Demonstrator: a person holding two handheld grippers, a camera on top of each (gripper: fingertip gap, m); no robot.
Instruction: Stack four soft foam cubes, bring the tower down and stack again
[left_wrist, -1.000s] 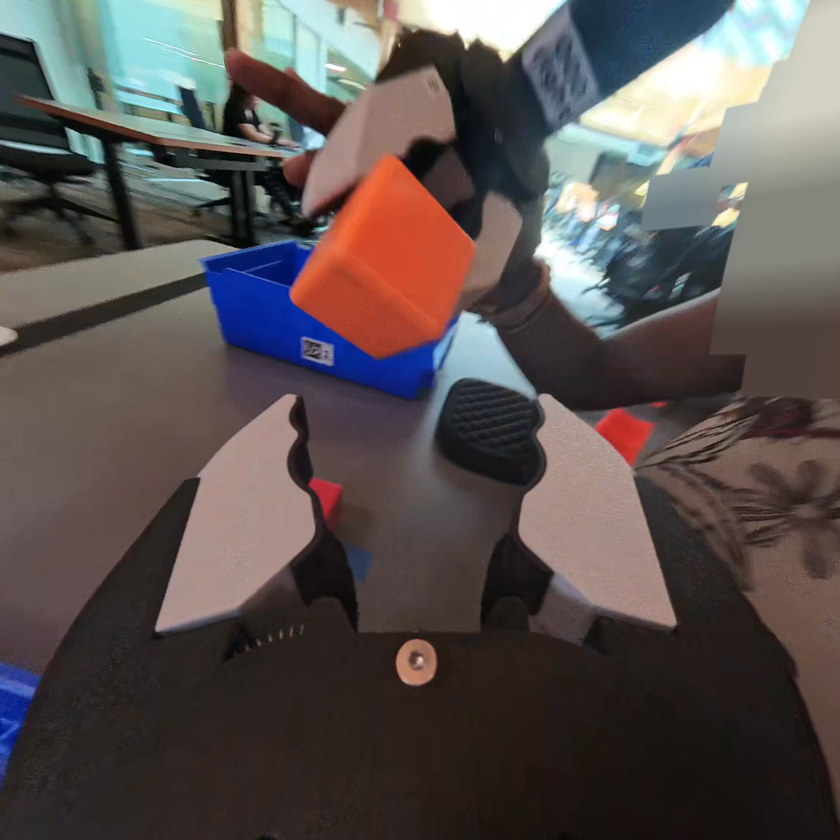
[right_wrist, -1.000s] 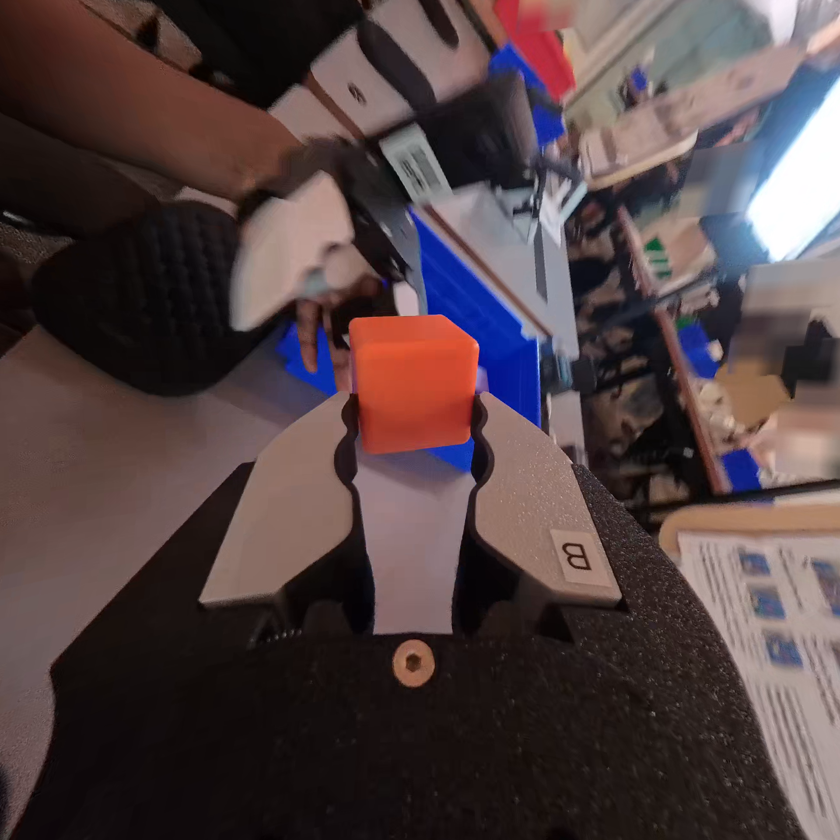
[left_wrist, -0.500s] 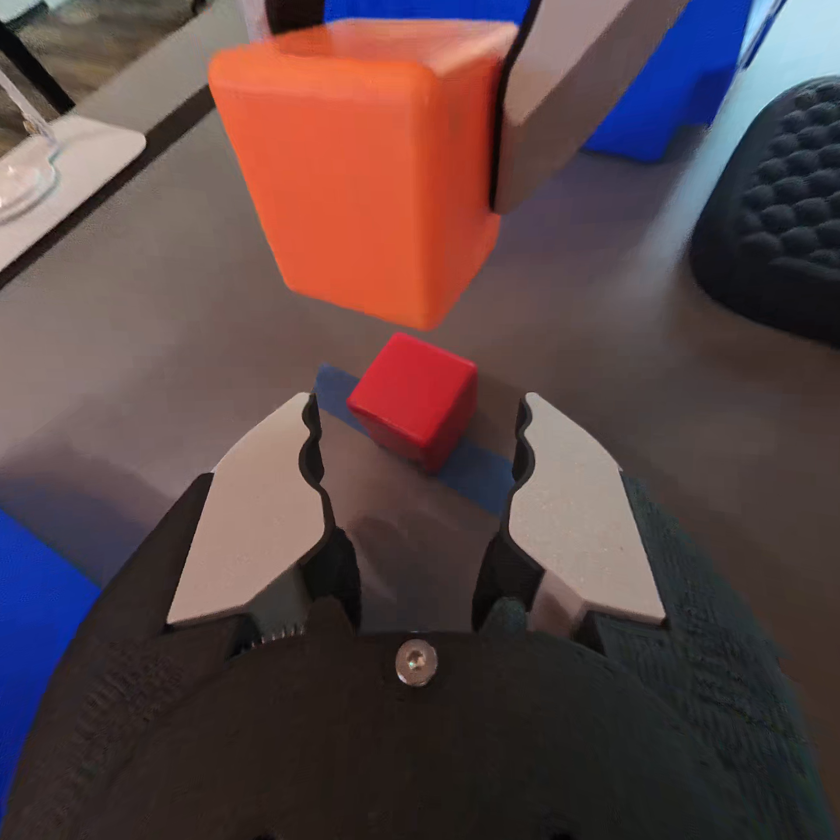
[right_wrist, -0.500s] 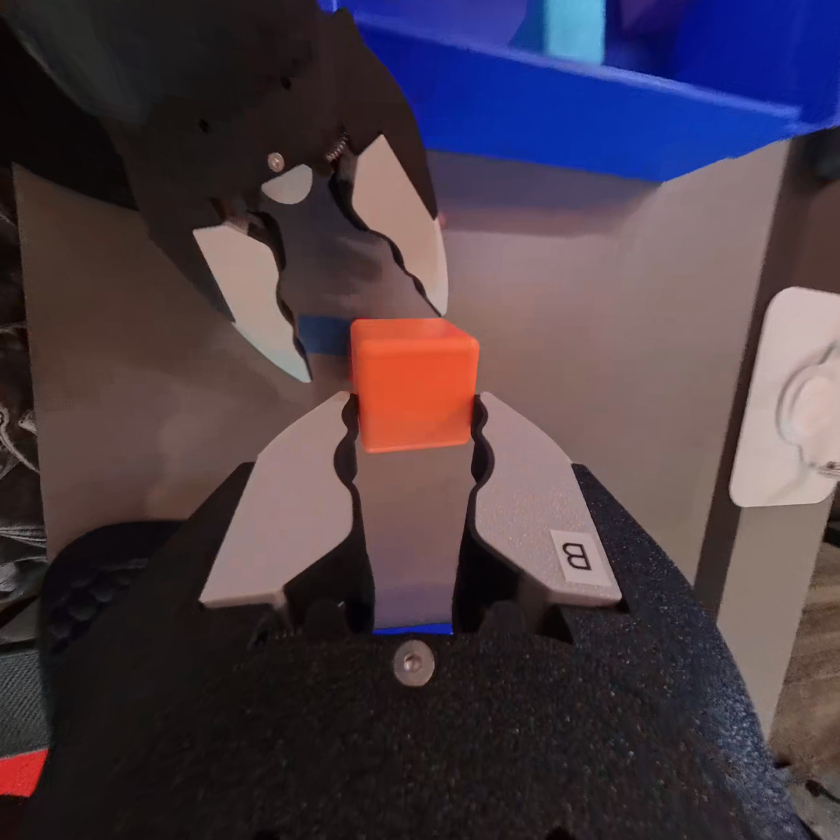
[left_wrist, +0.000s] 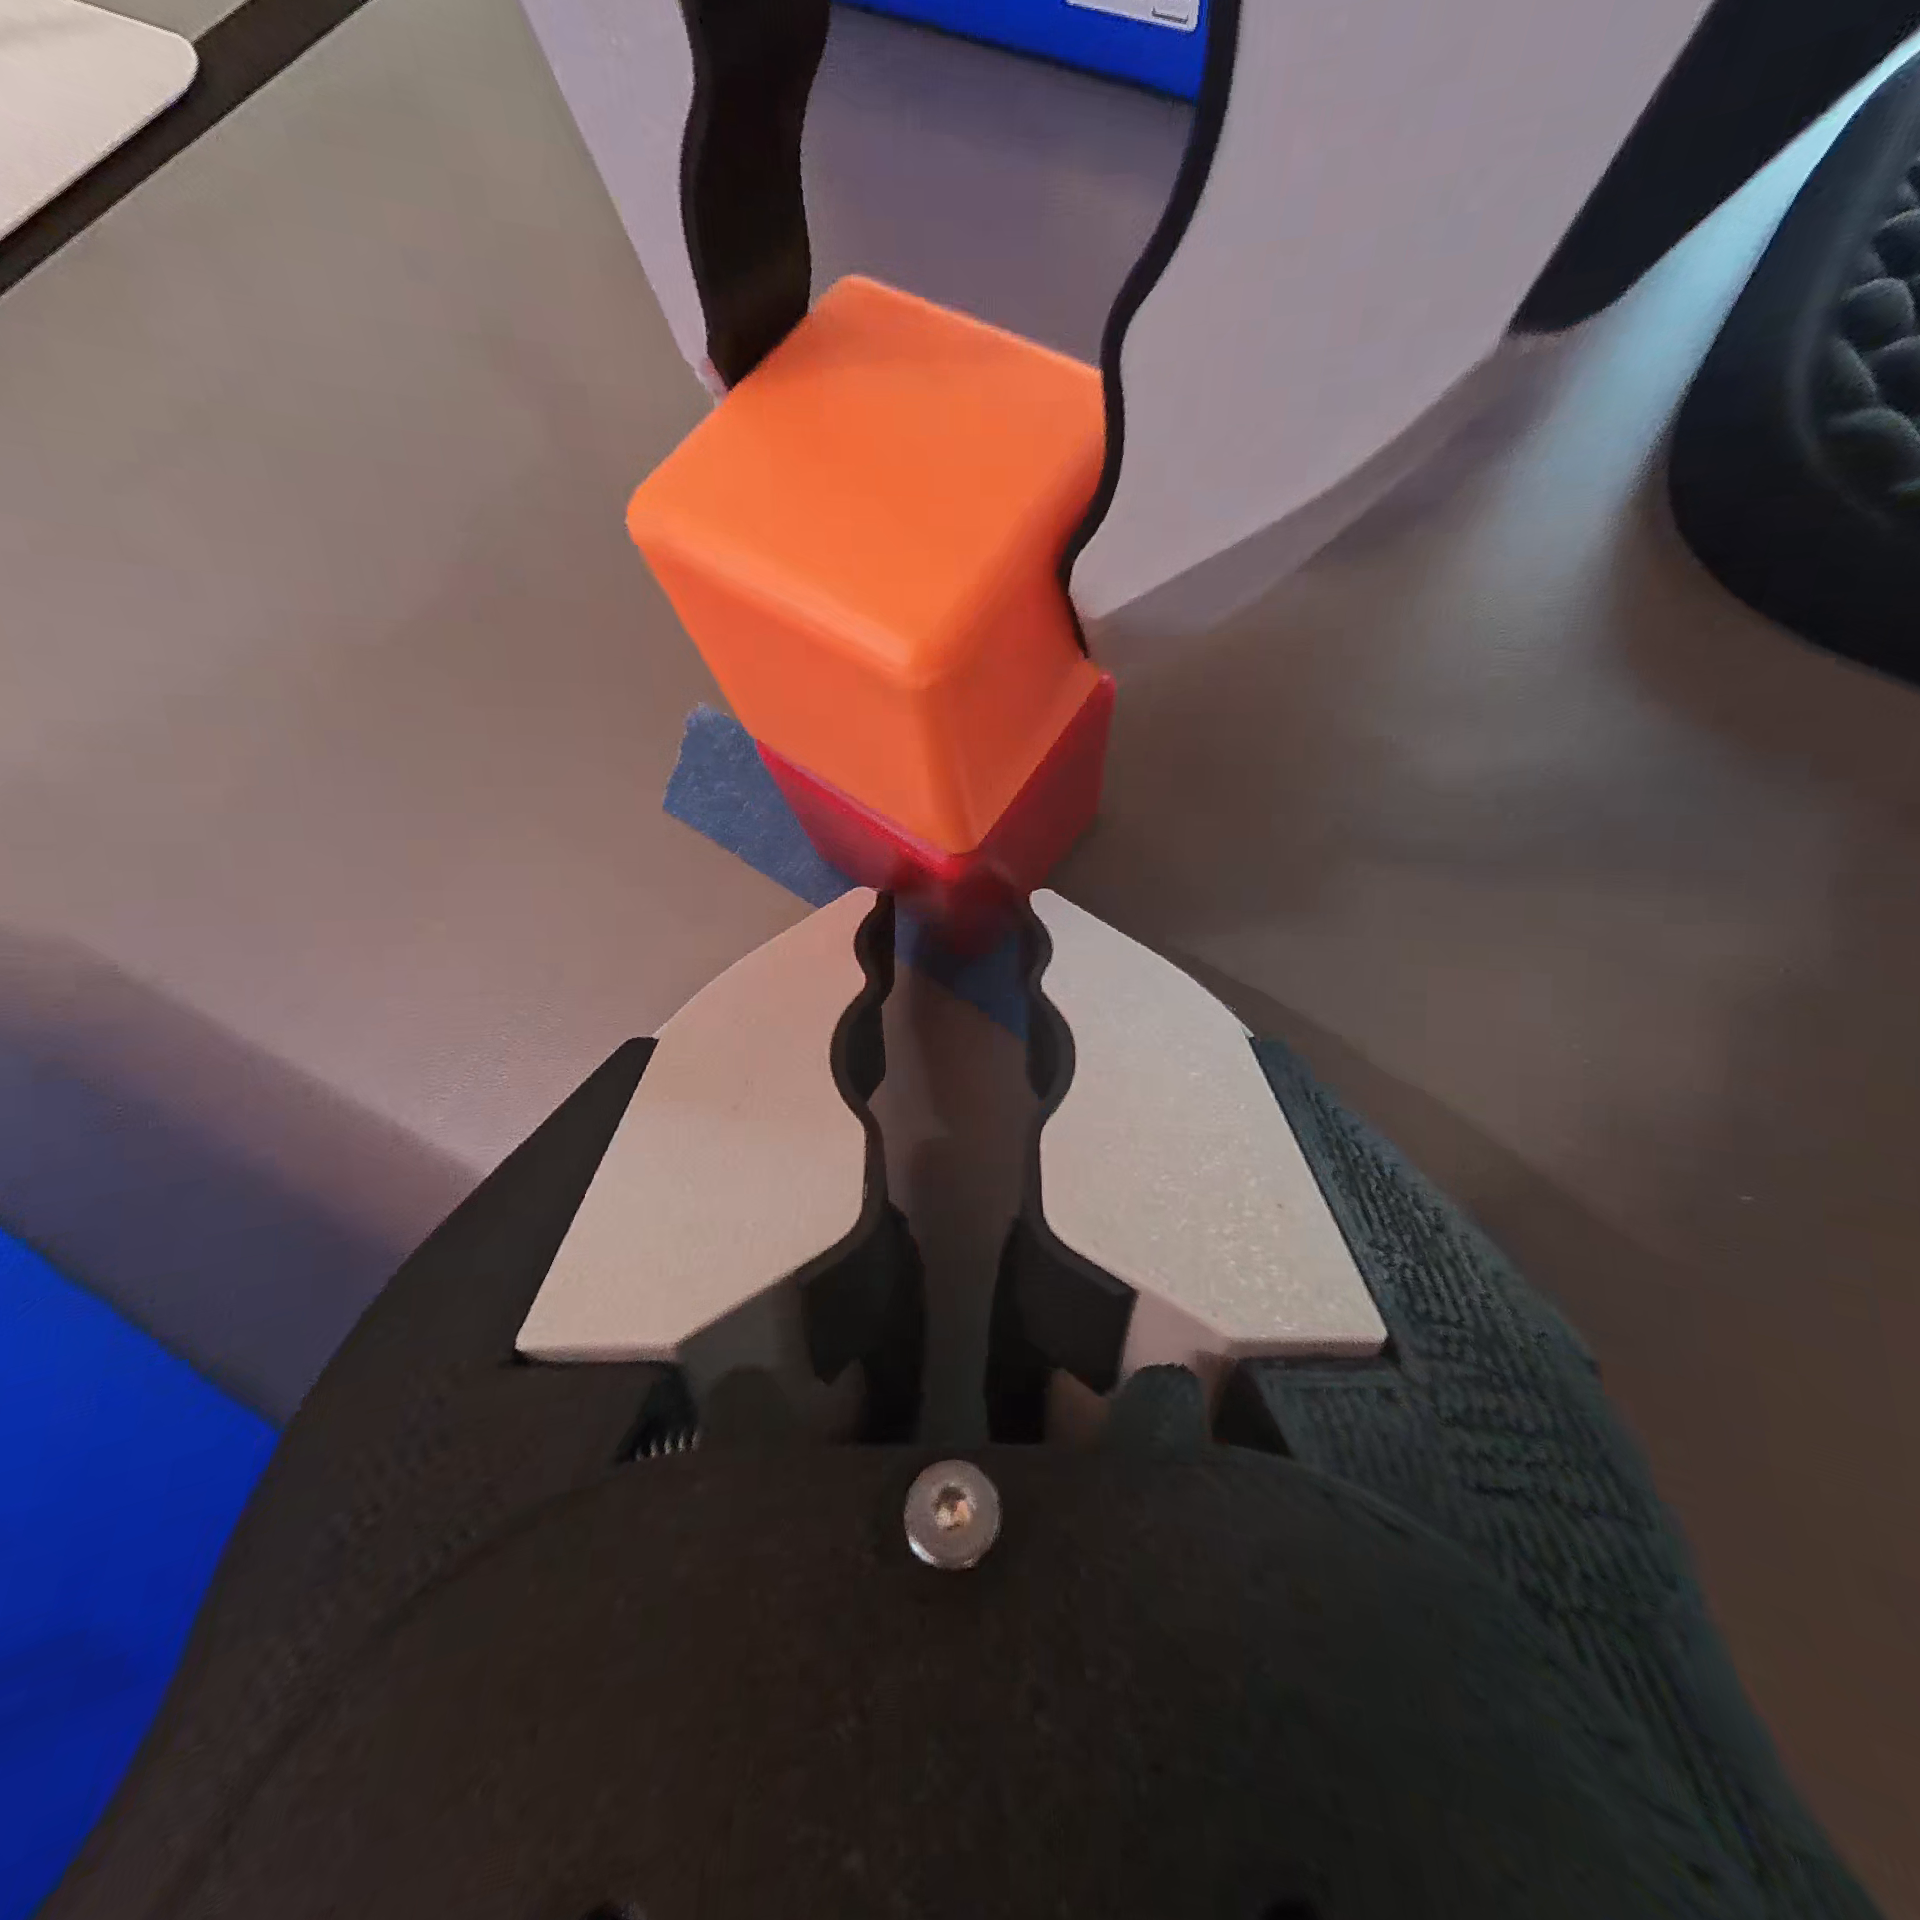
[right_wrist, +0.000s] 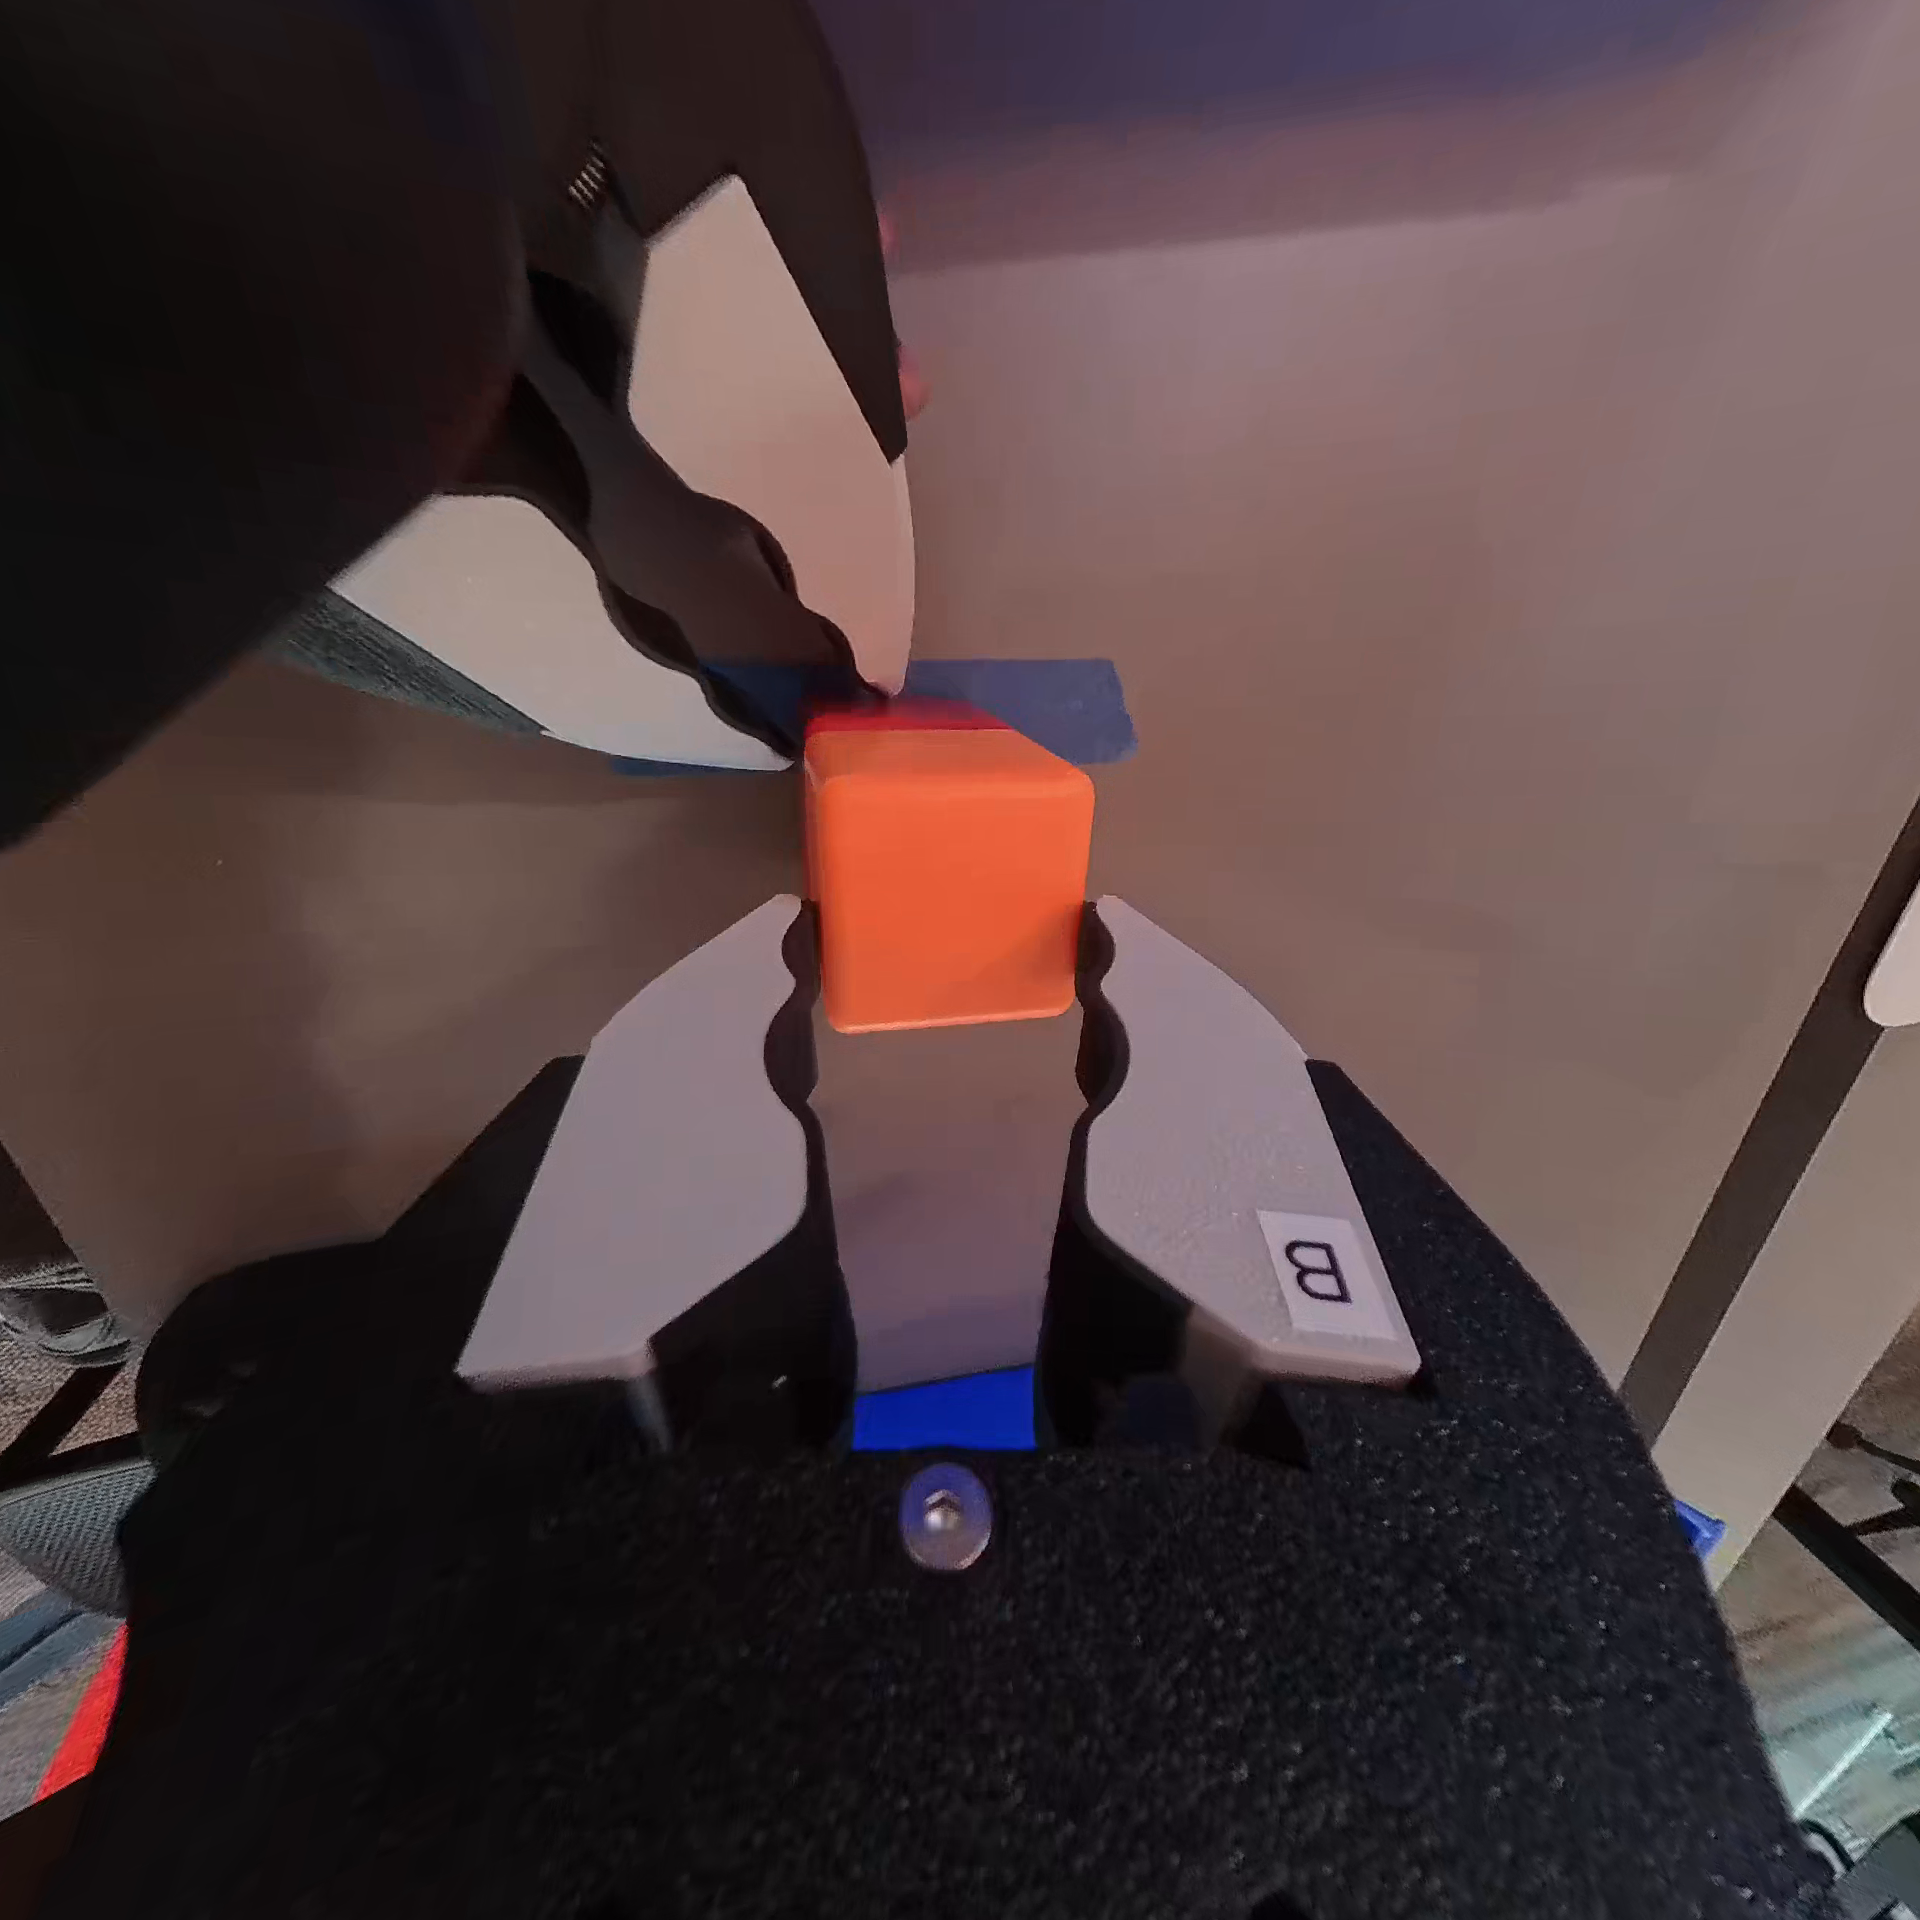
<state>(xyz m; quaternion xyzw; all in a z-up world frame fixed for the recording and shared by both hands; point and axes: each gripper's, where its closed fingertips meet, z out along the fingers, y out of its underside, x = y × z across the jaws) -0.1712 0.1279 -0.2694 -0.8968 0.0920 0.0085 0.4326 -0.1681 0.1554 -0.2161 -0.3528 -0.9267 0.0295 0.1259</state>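
An orange foam cube (left_wrist: 873, 540) sits on top of a red foam cube (left_wrist: 1039, 821), which stands on a strip of blue tape (left_wrist: 727, 790) on the grey table. My right gripper (right_wrist: 943, 914) is shut on the orange cube (right_wrist: 945, 883) from above; in the left wrist view it reaches in from the top (left_wrist: 904, 499). My left gripper (left_wrist: 956, 914) is low at the table, its fingers narrowed onto the red cube's near corner. In the right wrist view the left gripper (right_wrist: 836, 722) touches the red cube (right_wrist: 894, 717). No other cubes are in view.
A black textured pad (left_wrist: 1849, 416) lies at the right. Blue bins show at the lower left (left_wrist: 83, 1507) and the far top (left_wrist: 1039, 31). A white plate-like object (left_wrist: 62, 104) lies at the far left. The table edge (right_wrist: 1766, 1143) runs along the right. My hands' fingertips stand some 6 cm from each other.
My right gripper has lowered the orange cube onto the red cube. My left gripper has moved in to the red cube and its fingers have closed from wide open to narrow.
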